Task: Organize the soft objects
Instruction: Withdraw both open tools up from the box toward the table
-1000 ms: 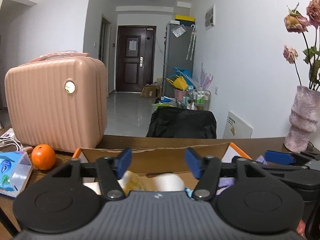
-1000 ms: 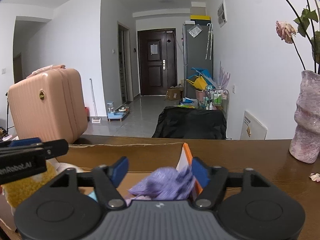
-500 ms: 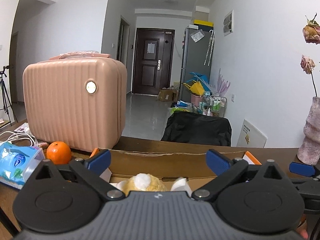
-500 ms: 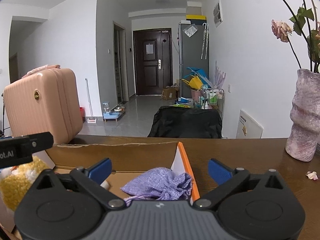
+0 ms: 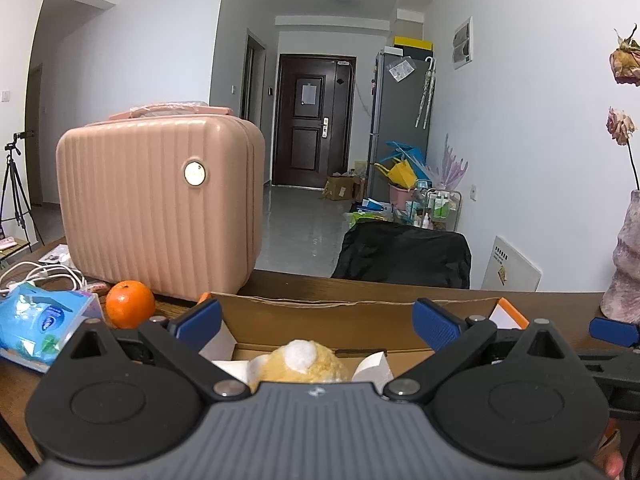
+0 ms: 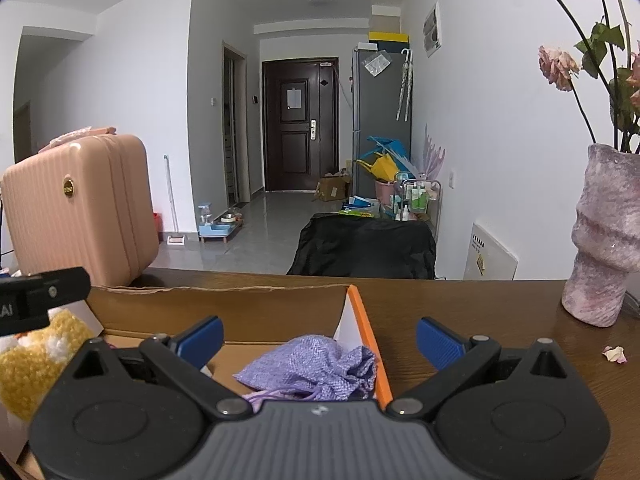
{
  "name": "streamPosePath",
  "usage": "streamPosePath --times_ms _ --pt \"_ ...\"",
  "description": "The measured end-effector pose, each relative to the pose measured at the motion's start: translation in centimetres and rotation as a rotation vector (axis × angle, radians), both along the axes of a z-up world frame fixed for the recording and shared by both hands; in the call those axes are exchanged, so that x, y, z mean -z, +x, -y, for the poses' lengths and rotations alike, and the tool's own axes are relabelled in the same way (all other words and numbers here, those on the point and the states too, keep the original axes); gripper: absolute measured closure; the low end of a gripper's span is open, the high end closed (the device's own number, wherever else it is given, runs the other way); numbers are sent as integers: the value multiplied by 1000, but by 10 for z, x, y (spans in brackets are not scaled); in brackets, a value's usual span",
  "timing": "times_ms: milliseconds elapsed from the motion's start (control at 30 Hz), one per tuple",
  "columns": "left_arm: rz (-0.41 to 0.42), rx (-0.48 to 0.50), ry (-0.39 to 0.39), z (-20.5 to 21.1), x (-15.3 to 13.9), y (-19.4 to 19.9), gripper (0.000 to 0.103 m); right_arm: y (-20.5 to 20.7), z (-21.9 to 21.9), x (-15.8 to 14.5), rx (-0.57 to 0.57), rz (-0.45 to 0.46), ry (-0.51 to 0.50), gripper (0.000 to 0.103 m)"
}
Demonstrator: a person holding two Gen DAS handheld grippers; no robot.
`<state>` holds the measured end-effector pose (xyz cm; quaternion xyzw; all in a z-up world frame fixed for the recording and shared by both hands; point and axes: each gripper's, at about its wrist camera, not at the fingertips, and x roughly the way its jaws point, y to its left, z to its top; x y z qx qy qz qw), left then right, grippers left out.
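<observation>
An open cardboard box (image 5: 320,312) with orange flaps sits on the wooden table; it also shows in the right wrist view (image 6: 224,304). A yellow fuzzy plush toy (image 5: 298,364) with a white pom lies inside it, below my left gripper (image 5: 316,322), which is open and empty. The toy shows at the left of the right wrist view (image 6: 36,356). A purple cloth pouch (image 6: 316,372) lies in the box by its right flap, below my right gripper (image 6: 318,338), which is open and empty.
A pink ribbed suitcase (image 5: 160,204) stands at the back left of the table. An orange (image 5: 130,309), a blue tissue pack (image 5: 40,328) and white cables (image 5: 36,276) lie left of the box. A pink vase (image 6: 604,240) with dried flowers stands at the right.
Both grippers opened wide and drew back and up. The purple pouch dropped from the right gripper into the box. The yellow plush now lies free under the left gripper.
</observation>
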<state>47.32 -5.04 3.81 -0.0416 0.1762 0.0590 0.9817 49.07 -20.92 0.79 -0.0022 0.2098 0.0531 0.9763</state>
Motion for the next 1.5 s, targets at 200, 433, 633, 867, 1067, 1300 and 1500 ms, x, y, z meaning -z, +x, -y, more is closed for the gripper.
streamPosePath --times_ms 200,433,633,867,1067,1300,1500 --pt "11 -30 11 -3 -2 -8 0 -10 -3 -5 8 32 -18 0" --pt "17 -51 10 -8 -3 -20 0 -25 -3 -8 -5 54 -21 0" --pt "27 -51 17 -11 -1 -38 0 -42 -5 -7 -27 59 -34 0" --pt "34 -59 30 -16 0 -60 0 -66 -3 -7 -48 80 -42 0" --pt "47 -65 20 -23 1 -79 0 -88 2 -6 -55 95 -26 0" --pt "33 -69 22 -30 5 -101 0 -115 1 -2 -25 117 -42 0" --pt "23 -65 26 -33 8 -118 0 -140 1 0 -15 152 -43 0"
